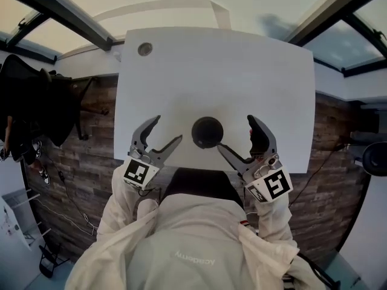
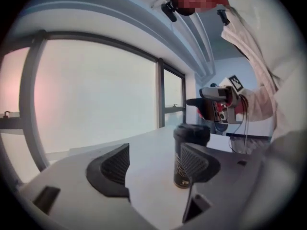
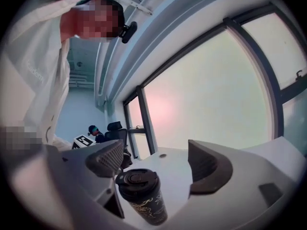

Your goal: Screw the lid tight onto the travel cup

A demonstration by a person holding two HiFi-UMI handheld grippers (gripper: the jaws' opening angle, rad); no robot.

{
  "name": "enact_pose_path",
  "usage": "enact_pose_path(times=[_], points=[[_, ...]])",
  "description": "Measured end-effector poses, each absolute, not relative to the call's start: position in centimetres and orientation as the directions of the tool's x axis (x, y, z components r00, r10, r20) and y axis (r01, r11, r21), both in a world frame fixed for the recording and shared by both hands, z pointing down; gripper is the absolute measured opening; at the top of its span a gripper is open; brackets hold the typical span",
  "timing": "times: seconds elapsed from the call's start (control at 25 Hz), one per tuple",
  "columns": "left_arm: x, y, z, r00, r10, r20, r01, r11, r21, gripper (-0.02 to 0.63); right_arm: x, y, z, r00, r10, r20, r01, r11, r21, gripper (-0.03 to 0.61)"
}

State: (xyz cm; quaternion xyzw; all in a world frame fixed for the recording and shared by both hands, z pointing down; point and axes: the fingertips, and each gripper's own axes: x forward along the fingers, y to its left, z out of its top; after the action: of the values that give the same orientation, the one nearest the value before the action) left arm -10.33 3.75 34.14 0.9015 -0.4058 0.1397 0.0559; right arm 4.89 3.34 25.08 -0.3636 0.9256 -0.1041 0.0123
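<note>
A black travel cup (image 1: 207,132) with a gold pattern stands upright near the front edge of the white table (image 1: 242,71), its black lid (image 3: 135,178) sitting on top. My left gripper (image 1: 164,132) is just left of the cup, open, with nothing between its pads. In the left gripper view the cup (image 2: 183,159) shows partly behind the right-hand jaw, apart from it. My right gripper (image 1: 239,135) is just right of the cup, also open. In the right gripper view the cup (image 3: 146,202) stands low beside the left-hand jaw, and neither pad touches it.
A round grommet hole (image 1: 144,49) sits at the table's far left corner. A dark coat (image 1: 30,101) hangs left of the table over a wood-plank floor (image 1: 91,162). Large windows (image 2: 96,95) surround the room. An office chair (image 3: 115,128) stands in the background.
</note>
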Motion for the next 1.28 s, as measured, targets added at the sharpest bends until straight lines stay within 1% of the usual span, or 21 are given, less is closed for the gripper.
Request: enact_pose_path(times=[0.12, 0.2, 0.24, 0.28, 0.32, 0.4, 0.44, 0.48, 0.56, 0.8, 1.0, 1.28], points=[[-11.6, 2.4, 28.7, 0.555, -0.803, 0.218, -0.819, -0.573, -0.023, 0.257, 5.9, 2.9, 22.2, -0.682, -0.73, 0.045, -0.723, 0.663, -0.196, 0.437], [-11.5, 1.4, 25.8, 0.522, -0.837, 0.165, -0.846, -0.532, -0.027, 0.196, 6.6, 2.5, 20.7, -0.64, -0.767, 0.04, -0.758, 0.623, -0.194, 0.41], [-11.3, 0.8, 24.5, 0.504, -0.852, 0.143, -0.858, -0.513, -0.028, 0.159, 6.9, 2.3, 20.2, -0.614, -0.788, 0.04, -0.779, 0.597, -0.191, 0.365], [-11.0, 0.3, 23.5, 0.485, -0.865, 0.128, -0.87, -0.492, -0.028, 0.119, 7.3, 2.1, 19.9, -0.585, -0.81, 0.04, -0.8, 0.569, -0.189, 0.291], [-10.7, -0.1, 22.6, 0.468, -0.876, 0.12, -0.88, -0.474, -0.028, 0.09, 7.7, 2.0, 19.7, -0.557, -0.83, 0.039, -0.82, 0.541, -0.186, 0.237], [-9.8, -0.9, 21.1, 0.443, -0.889, 0.116, -0.893, -0.448, -0.029, 0.044, 8.5, 1.8, 18.9, -0.498, -0.866, 0.035, -0.856, 0.485, -0.18, 0.167], [-9.3, -1.1, 20.5, 0.434, -0.893, 0.117, -0.897, -0.44, -0.035, 0.029, 9.0, 1.7, 18.5, -0.463, -0.886, 0.033, -0.875, 0.451, -0.176, 0.106], [-8.9, -1.3, 19.9, 0.425, -0.898, 0.118, -0.901, -0.432, -0.045, 0.02, 9.5, 1.6, 18.1, -0.428, -0.903, 0.033, -0.893, 0.416, -0.173, 0.068], [-8.2, -1.3, 18.8, 0.406, -0.906, 0.123, -0.907, -0.416, -0.069, 0.008, 10.2, 1.5, 17.8, -0.37, -0.928, 0.04, -0.918, 0.359, -0.167, 0.027], [-7.9, -0.5, 17.6, 0.384, -0.915, 0.127, -0.915, -0.395, -0.084, 0.008, 10.0, 2.6, 17.9, -0.339, -0.937, 0.083, -0.938, 0.33, -0.106, 0.02], [-7.9, -0.1, 17.7, 0.371, -0.92, 0.126, -0.924, -0.379, -0.05, 0.008, 10.1, 2.8, 17.7, -0.341, -0.936, 0.089, -0.938, 0.332, -0.101, 0.02], [-8.5, -0.1, 17.9, 0.359, -0.924, 0.129, -0.929, -0.368, -0.052, 0.008, 10.1, 2.5, 17.7, -0.343, -0.935, 0.093, -0.937, 0.333, -0.101, 0.02]])
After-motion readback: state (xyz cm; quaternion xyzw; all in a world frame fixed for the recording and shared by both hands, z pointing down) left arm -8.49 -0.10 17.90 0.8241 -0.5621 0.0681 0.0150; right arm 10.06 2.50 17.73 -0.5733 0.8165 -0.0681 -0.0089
